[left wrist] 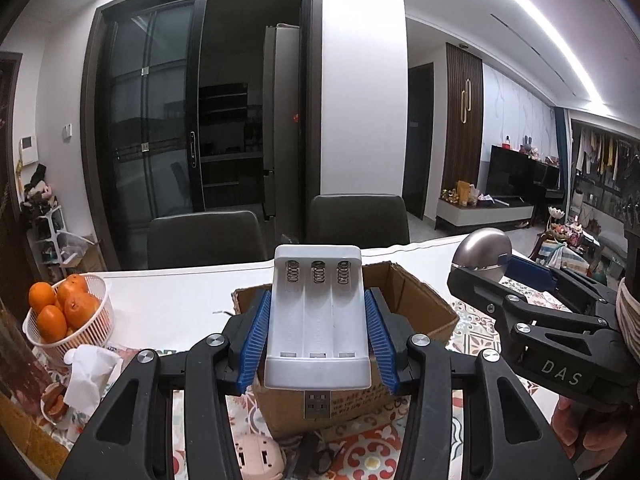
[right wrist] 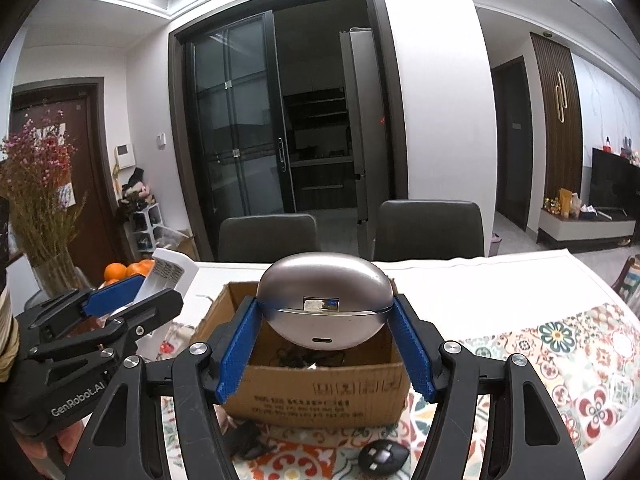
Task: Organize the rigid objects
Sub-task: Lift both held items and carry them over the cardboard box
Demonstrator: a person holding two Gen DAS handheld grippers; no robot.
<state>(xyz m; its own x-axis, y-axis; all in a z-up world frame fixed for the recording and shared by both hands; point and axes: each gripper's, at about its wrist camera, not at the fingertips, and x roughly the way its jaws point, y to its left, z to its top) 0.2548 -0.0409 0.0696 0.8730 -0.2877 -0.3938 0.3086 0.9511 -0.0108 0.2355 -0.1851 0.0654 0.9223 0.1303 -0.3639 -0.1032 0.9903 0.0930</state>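
Battery charger (left wrist: 318,320), white and empty, three slots with springs showing, being clamped across its sides by the blue pads of the left gripper (left wrist: 318,334), jaws partly closed on it. Hanging above the cardboard box (left wrist: 416,304), plug end pointing back toward the camera. Likely risk here: smooth plastic sliding out along the pads if tilted further nose-down, or the far end catching the box's near flap on the way in. Gripper pointing somewhat downward over the table (left wrist: 172,300), roughly level in roll. Sitting off to the left, a white basket (left wrist: 94,320) of oranges (left wrist: 52,322) and a crumpled tissue (left wrist: 90,372); lying below the jaws, a pink gadget (left wrist: 256,456).

Seen from the right wrist: silver egg-shaped case (right wrist: 324,304) being pinched at its widest part by the right gripper (right wrist: 324,332), jaws about half open and closed on it, seam and small port facing the camera. Hovering over the open box (right wrist: 320,392), some dark cables lying inside. Probable trouble: a rounded shell gripped only at two points, so squirting out or rolling in the pads if squeezed unevenly; also bumping the left gripper (right wrist: 120,300) working close alongside. Pointing slightly down, not tilted sideways. Resting on the patterned cloth (right wrist: 560,344) near the bottom edge, a small black object (right wrist: 382,458), still outside the box.
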